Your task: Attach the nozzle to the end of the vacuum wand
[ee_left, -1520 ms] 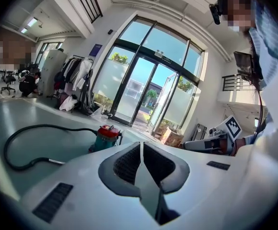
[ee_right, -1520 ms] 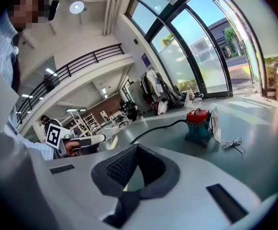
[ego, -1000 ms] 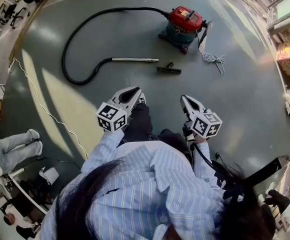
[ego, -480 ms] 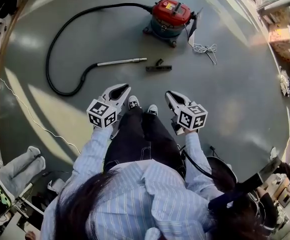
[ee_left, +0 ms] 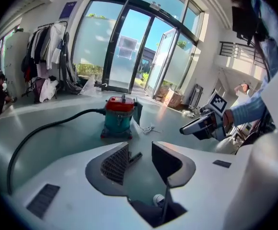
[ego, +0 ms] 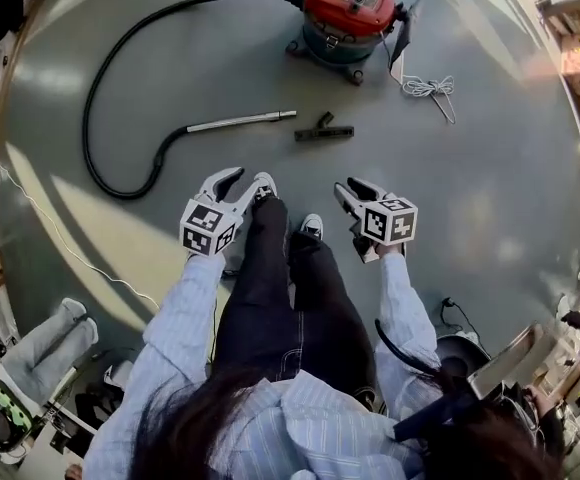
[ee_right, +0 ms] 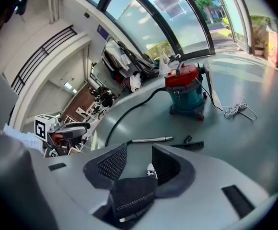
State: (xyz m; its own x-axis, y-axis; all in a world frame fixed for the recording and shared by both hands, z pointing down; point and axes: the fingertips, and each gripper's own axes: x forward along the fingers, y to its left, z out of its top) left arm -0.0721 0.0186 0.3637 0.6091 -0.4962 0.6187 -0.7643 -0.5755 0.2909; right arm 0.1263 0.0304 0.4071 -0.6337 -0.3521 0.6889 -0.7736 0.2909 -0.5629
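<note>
Grey floor (ego: 490, 168) is bearing vacuum wand (ego: 240, 121) and nozzle (ego: 324, 129), lying just apart. Left gripper (ego: 238, 181) and right gripper (ego: 354, 188) are hovering nearby, their jaws having just been opening, now parted and empty.

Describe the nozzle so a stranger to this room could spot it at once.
Start from the red-topped vacuum canister on the grey floor; its black hose loops round to a shiny metal wand. Just past the wand's free end, apart from it, lies the nozzle. It is the only small, flat black piece there, unlike the silver tube and the white cord bundle.
</note>
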